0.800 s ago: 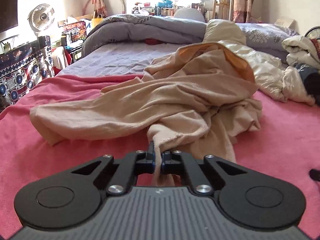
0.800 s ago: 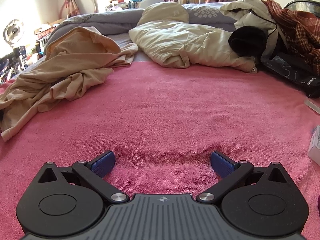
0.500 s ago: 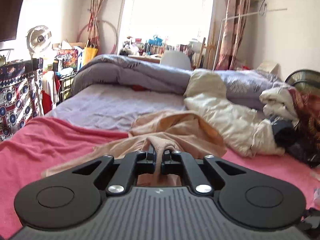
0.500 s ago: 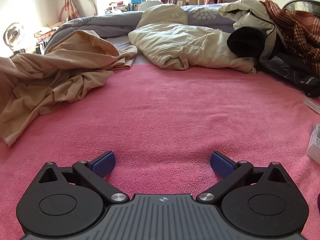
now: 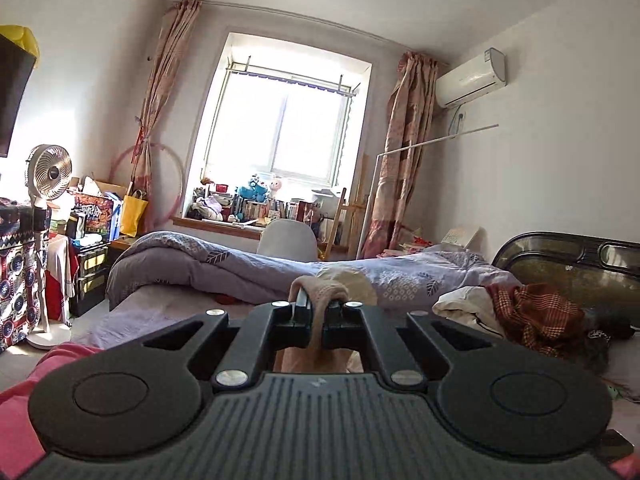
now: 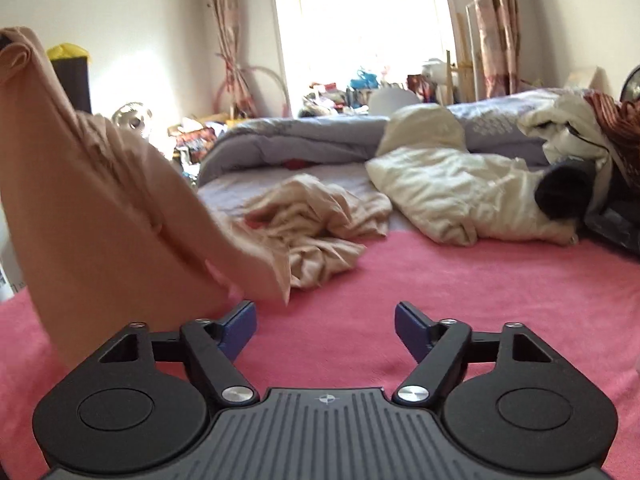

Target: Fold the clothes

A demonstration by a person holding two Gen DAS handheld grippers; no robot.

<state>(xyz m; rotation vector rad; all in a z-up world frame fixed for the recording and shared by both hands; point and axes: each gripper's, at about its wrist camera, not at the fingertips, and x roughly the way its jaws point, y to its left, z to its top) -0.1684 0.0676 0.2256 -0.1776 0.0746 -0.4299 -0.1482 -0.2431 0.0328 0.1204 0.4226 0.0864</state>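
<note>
My left gripper [image 5: 317, 316] is shut on a bunched edge of the beige garment [image 5: 316, 292], held high and level; cloth hangs down below the jaws. In the right wrist view the same beige garment [image 6: 100, 208] stretches from the upper left down to a crumpled heap on the pink blanket [image 6: 460, 300]. My right gripper [image 6: 325, 322] stands open just above the blanket, nothing between its blue pads [image 6: 240, 322]. The hanging cloth's lower edge is close beside its left finger.
A cream quilt [image 6: 452, 192] and a grey duvet [image 6: 288, 140] lie at the back of the bed. A pile with a plaid cloth [image 5: 536, 316] and a black item [image 6: 560, 192] sits at the right. A fan [image 5: 50, 172] and cluttered shelves stand left.
My left gripper has risen and tipped up to level, lifting the beige garment off the blanket. The right gripper has shifted slightly forward and tilted up, still open.
</note>
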